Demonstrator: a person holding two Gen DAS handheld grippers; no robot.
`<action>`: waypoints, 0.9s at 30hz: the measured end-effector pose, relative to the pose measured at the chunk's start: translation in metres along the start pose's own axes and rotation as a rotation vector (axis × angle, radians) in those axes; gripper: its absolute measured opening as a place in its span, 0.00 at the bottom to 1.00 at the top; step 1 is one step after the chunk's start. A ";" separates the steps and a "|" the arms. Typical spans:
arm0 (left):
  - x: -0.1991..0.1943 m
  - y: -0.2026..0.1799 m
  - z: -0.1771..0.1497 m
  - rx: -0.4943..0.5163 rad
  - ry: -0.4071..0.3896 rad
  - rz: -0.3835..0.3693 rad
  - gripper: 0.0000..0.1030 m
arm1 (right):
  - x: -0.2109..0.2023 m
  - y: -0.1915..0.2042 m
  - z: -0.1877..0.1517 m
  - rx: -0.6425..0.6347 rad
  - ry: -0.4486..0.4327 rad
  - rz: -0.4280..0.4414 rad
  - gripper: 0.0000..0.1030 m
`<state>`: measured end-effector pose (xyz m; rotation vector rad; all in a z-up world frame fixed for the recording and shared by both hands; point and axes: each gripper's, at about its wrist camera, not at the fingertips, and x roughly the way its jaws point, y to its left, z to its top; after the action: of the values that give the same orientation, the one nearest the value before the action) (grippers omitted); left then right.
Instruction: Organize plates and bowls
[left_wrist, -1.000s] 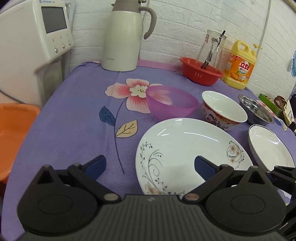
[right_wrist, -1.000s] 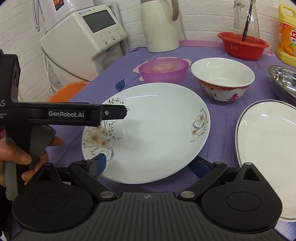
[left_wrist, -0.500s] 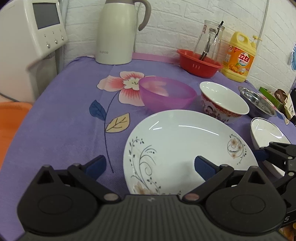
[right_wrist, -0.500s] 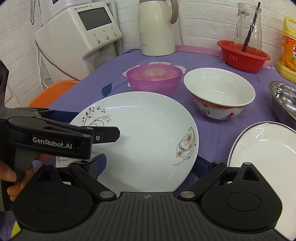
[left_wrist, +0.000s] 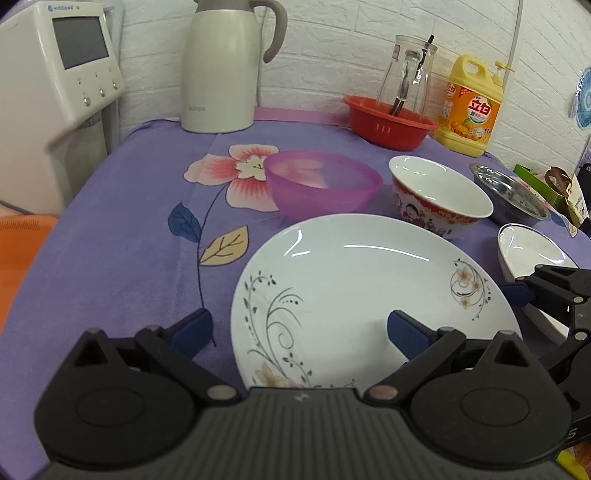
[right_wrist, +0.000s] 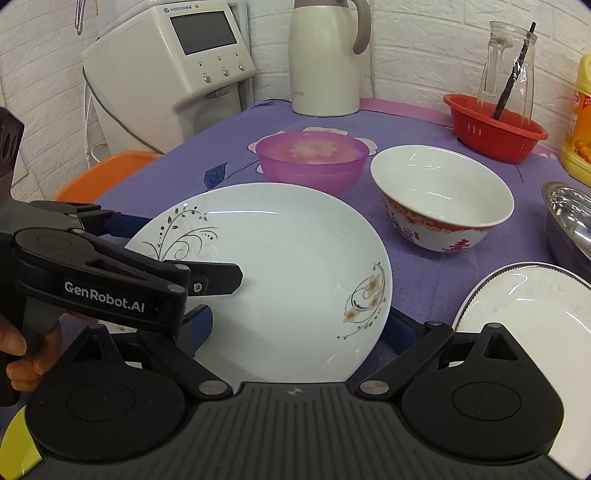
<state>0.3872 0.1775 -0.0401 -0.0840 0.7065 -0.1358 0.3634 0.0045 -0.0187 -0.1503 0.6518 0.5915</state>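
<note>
A large white plate (left_wrist: 351, 291) (right_wrist: 288, 273) with flower sprigs lies on the purple cloth. My left gripper (left_wrist: 297, 330) (right_wrist: 173, 254) is open over the plate's left edge, one finger above the plate and one beside it. My right gripper (right_wrist: 299, 328) (left_wrist: 524, 295) is open at the plate's near right edge, its fingers spanning that rim. Behind the plate stand a purple plastic bowl (left_wrist: 323, 184) (right_wrist: 312, 162), a white bowl with a red pattern (left_wrist: 439, 199) (right_wrist: 439, 199) and a steel bowl (left_wrist: 509, 195) (right_wrist: 569, 218). A second, dark-rimmed white plate (left_wrist: 532, 247) (right_wrist: 528, 306) lies to the right.
At the back stand a cream thermos jug (left_wrist: 221, 66), a red basket (left_wrist: 388, 122) holding a glass carafe, and a yellow detergent bottle (left_wrist: 469, 107). A white appliance (left_wrist: 55, 74) and an orange basin (left_wrist: 18, 251) sit off the table's left side. A hand (right_wrist: 18, 354) holds the left gripper.
Both grippers have moved in closer to the flowered plate. The left gripper has come forward over the plate's left edge, and the right gripper has dropped nearer its near rim.
</note>
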 end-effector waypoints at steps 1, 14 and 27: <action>0.000 -0.001 0.000 0.000 -0.001 0.000 0.97 | 0.001 0.001 0.000 0.001 -0.002 0.004 1.00; -0.001 -0.010 0.008 -0.014 0.022 -0.015 0.83 | 0.003 0.005 0.004 -0.004 0.010 -0.006 1.00; -0.032 -0.015 0.020 -0.032 -0.026 -0.010 0.83 | -0.027 0.015 0.013 0.031 -0.057 -0.033 1.00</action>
<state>0.3741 0.1678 -0.0026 -0.1197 0.6828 -0.1329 0.3447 0.0083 0.0086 -0.1141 0.6019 0.5519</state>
